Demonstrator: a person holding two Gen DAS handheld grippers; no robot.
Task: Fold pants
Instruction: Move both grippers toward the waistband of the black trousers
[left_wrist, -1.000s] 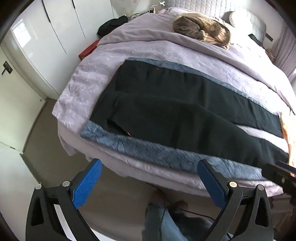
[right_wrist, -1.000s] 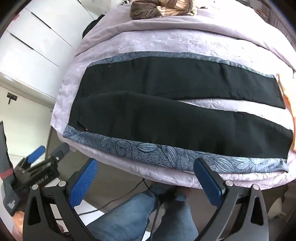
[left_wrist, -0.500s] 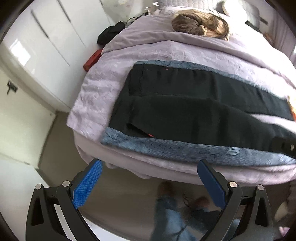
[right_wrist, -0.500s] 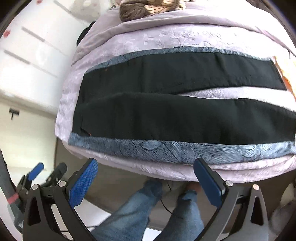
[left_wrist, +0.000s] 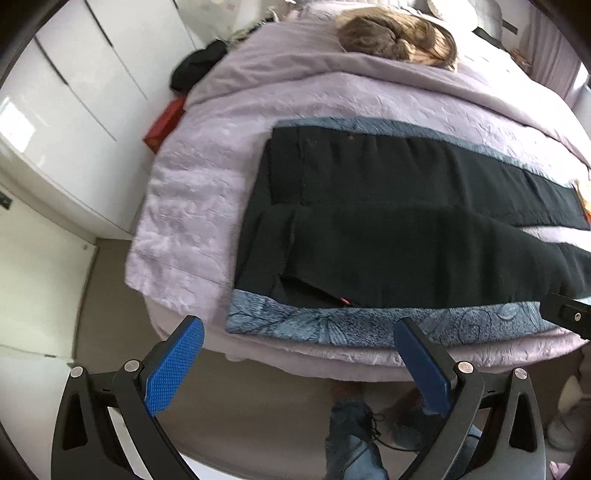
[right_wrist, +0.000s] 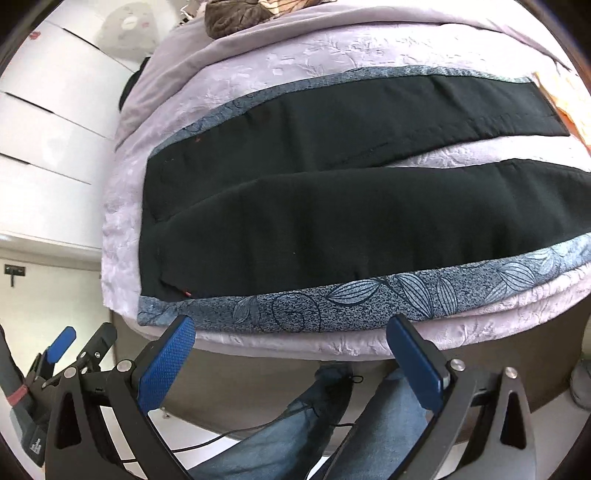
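Black pants (left_wrist: 388, 229) lie flat on a blue patterned cloth (left_wrist: 332, 325) on the bed, waist to the left, both legs spread to the right; they also show in the right wrist view (right_wrist: 332, 206). My left gripper (left_wrist: 295, 362) is open and empty, held off the bed's near edge below the waist end. My right gripper (right_wrist: 291, 354) is open and empty, just short of the cloth's near edge (right_wrist: 369, 299). The left gripper shows at lower left in the right wrist view (right_wrist: 74, 354), and part of the right gripper shows at the right edge of the left wrist view (left_wrist: 569, 314).
The lilac bedspread (left_wrist: 192, 206) covers the bed. A brown bundle of fabric (left_wrist: 395, 40) lies at the far end. White wardrobe doors (left_wrist: 66, 110) stand to the left, with a red box (left_wrist: 164, 122) and a dark garment (left_wrist: 195, 66) beside the bed. The person's jeans legs (right_wrist: 325, 424) are below.
Both grippers have moved in closer to the bed's near edge; the pants now fill more of each view. The pants have not moved. Both grippers stay open.
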